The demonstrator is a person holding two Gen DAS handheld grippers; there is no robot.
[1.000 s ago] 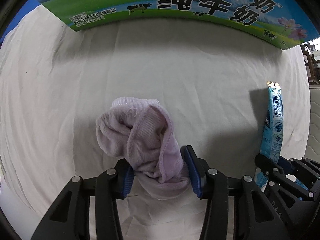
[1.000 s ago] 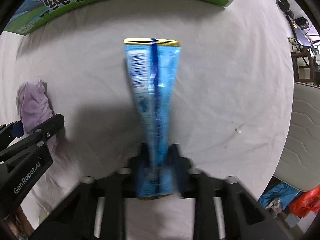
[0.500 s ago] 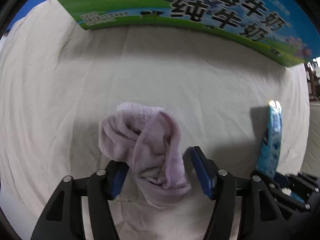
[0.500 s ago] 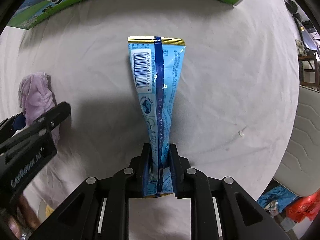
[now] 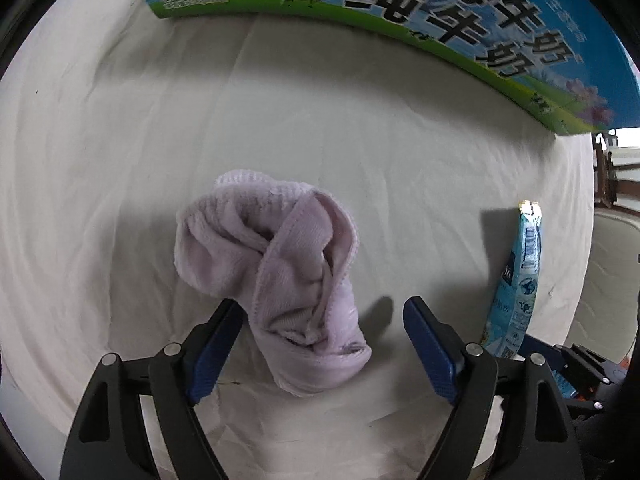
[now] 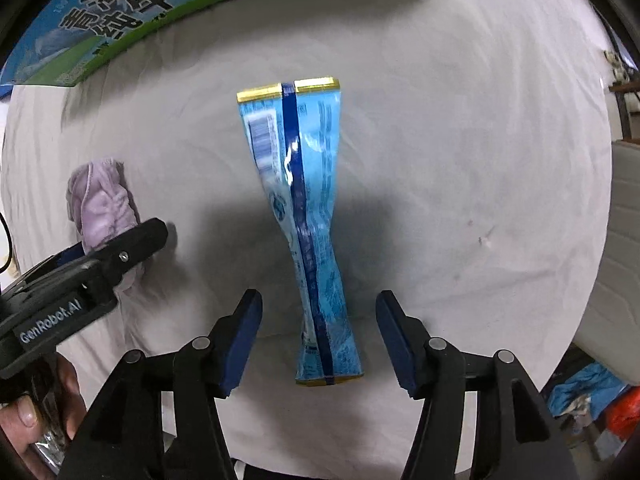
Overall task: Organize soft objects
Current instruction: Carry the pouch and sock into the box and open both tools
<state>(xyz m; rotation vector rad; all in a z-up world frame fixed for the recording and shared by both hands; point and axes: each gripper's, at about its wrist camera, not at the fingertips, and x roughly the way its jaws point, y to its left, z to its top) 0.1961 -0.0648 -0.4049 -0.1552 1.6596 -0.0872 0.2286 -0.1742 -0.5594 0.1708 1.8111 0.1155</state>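
We see two soft items lying on a white cloth-covered table [image 5: 120, 140], in front of a printed milk carton box [image 5: 440, 8]. A crumpled lilac towel [image 5: 276, 264] rests between the spread jaws of the left gripper [image 5: 320, 344], untouched. A slim blue snack packet [image 6: 304, 216] lies flat between the equally wide-apart jaws of the right gripper [image 6: 318, 332]. We judge the towel light, floppy and easy to pinch at its bunched middle. The packet looks glossy and perhaps slippery, though glare blurs it; its pinched waist seems the best hold.
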